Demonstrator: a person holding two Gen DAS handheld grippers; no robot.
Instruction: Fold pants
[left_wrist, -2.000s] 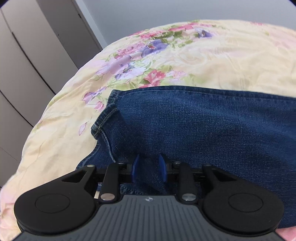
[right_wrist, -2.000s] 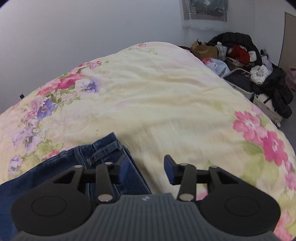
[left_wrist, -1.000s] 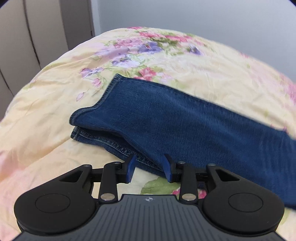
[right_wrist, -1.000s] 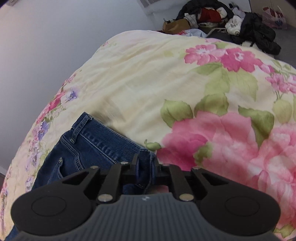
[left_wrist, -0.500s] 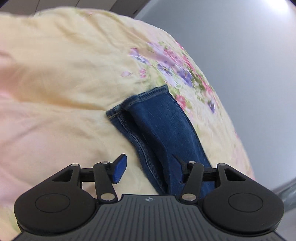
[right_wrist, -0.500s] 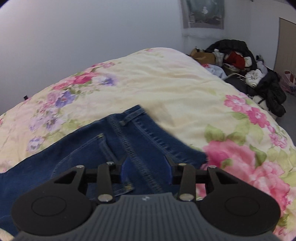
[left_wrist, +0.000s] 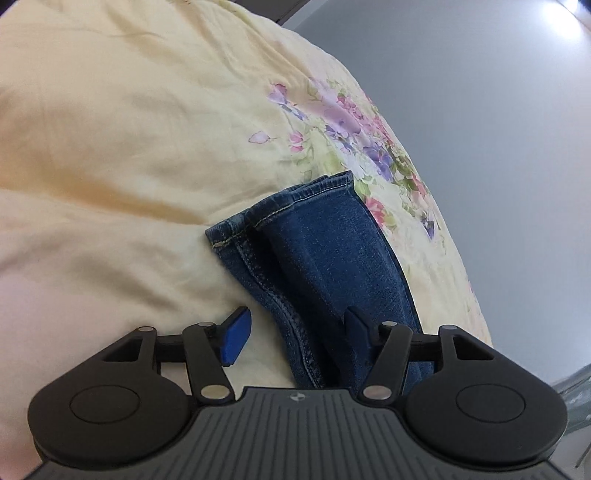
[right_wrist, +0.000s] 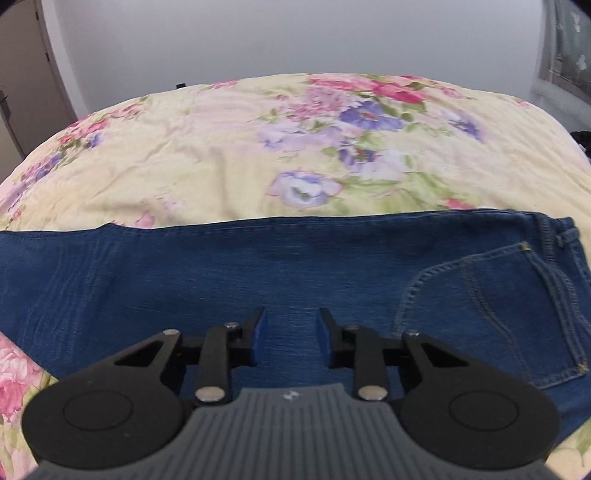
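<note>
Blue denim pants lie folded lengthwise across a floral bedspread, one leg on the other. In the right wrist view the back pocket and waistband are at the right. My right gripper is open and empty, low over the thigh part. In the left wrist view the leg hems point away from me. My left gripper is open wide and straddles the near seam edge of the legs, holding nothing.
The pale yellow bedspread with pink and purple flowers covers the whole bed. A grey wall stands behind. A door or wardrobe is at the far left in the right wrist view.
My right gripper let go of the waistband, opened and swung left over the thigh. My left gripper turned along the legs, opened wider and came closer to the hem end.
</note>
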